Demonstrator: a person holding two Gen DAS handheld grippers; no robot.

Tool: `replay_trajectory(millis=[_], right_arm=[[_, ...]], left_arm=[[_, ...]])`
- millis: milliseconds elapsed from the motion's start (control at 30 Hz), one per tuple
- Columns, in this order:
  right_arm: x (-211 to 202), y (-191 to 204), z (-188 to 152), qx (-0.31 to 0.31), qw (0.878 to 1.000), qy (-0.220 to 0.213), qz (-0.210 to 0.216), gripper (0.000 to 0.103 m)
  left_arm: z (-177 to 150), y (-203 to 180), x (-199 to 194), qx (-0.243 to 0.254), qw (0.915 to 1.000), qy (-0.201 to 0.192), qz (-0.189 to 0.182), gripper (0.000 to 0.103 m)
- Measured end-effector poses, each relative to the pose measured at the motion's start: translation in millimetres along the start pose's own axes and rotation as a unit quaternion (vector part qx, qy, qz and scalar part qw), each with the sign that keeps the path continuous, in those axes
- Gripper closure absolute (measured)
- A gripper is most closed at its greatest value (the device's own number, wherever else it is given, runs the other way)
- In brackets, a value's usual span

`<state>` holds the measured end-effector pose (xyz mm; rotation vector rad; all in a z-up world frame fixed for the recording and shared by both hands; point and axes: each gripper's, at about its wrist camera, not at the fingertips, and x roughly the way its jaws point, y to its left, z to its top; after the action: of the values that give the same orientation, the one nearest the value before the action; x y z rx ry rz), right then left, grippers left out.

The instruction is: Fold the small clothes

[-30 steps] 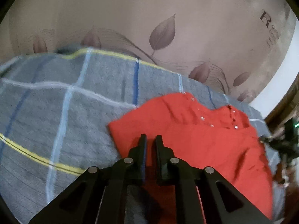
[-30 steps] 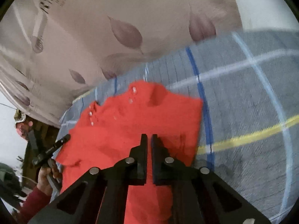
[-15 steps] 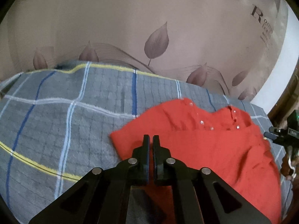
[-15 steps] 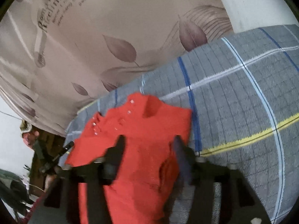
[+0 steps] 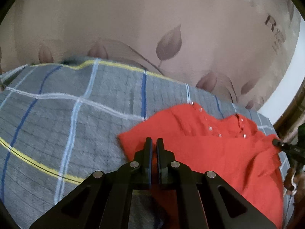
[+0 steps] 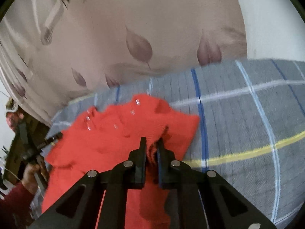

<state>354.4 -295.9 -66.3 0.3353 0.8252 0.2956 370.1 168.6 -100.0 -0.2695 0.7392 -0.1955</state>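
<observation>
— While both views look down the bed, how many garments do you count?
— One: a red garment (image 5: 219, 152) lying on the grey checked blanket (image 5: 66, 124), with several small shiny studs near its neckline. Behind it hangs one beige curtain (image 5: 133, 28) printed with leaves.
— Any writing?
— On the curtain, a large "R" at two o'clock in the left view; the smaller letters under it blur. The right view shows lines of print at eleven o'clock, unreadable.
— And the claws?
— Two. The left claw (image 5: 154, 143) has its fingers together over the garment's near corner, at six o'clock; whether cloth is caught between them I cannot tell. The right claw (image 6: 152, 143) is clamped on a raised fold of the red garment.
— What does only one view give?
— The right view alone shows the person's hand (image 6: 31, 173) and dark red sleeve (image 6: 13, 204) at eight o'clock, holding the other tool.
</observation>
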Motion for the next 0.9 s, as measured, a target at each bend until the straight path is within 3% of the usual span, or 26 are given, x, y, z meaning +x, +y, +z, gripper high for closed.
replay_trajectory(millis=[133, 233, 267, 367, 600, 667, 733, 900], right_arm=[[-13.8, -2.6, 13.8, 0.013, 0.999, -0.038, 0.004, 0.097], [4.3, -18.0, 9.5, 0.037, 0.999, -0.003, 0.019, 0.097], [12.9, -23.9, 3.9, 0.046, 0.999, 0.011, 0.007, 0.097], [22.6, -37.8, -7.9, 0.072, 0.997, 0.023, 0.008, 0.097], [7.6, -33.6, 4.0, 0.103, 0.993, -0.015, 0.057, 0.097], [17.6, -36.5, 5.5, 0.1, 0.995, -0.003, 0.023, 0.097], [37.3, -41.2, -1.3, 0.089, 0.995, 0.037, -0.027, 0.096], [34.2, -51.2, -5.4, 0.116, 0.993, 0.032, -0.005, 0.094]], left_arm=[[2.1, 1.7, -1.2, -0.002, 1.0, -0.006, -0.002, 0.098], [-0.1, 2.9, 4.3, -0.005, 0.9999, 0.009, -0.005, 0.098], [-0.2, 2.9, 3.6, -0.006, 0.9999, 0.007, -0.006, 0.098], [-0.9, 2.2, 3.0, -0.003, 0.9999, 0.008, -0.013, 0.098], [-0.9, 0.5, 2.3, 0.001, 1.0, 0.004, 0.0, 0.098], [-0.6, 3.8, 0.5, -0.008, 1.0, 0.0, 0.003, 0.098], [-0.1, 6.5, -1.0, -0.011, 0.9999, -0.002, 0.007, 0.098], [-0.4, 10.3, -12.6, -0.001, 0.9993, -0.007, 0.036, 0.098]])
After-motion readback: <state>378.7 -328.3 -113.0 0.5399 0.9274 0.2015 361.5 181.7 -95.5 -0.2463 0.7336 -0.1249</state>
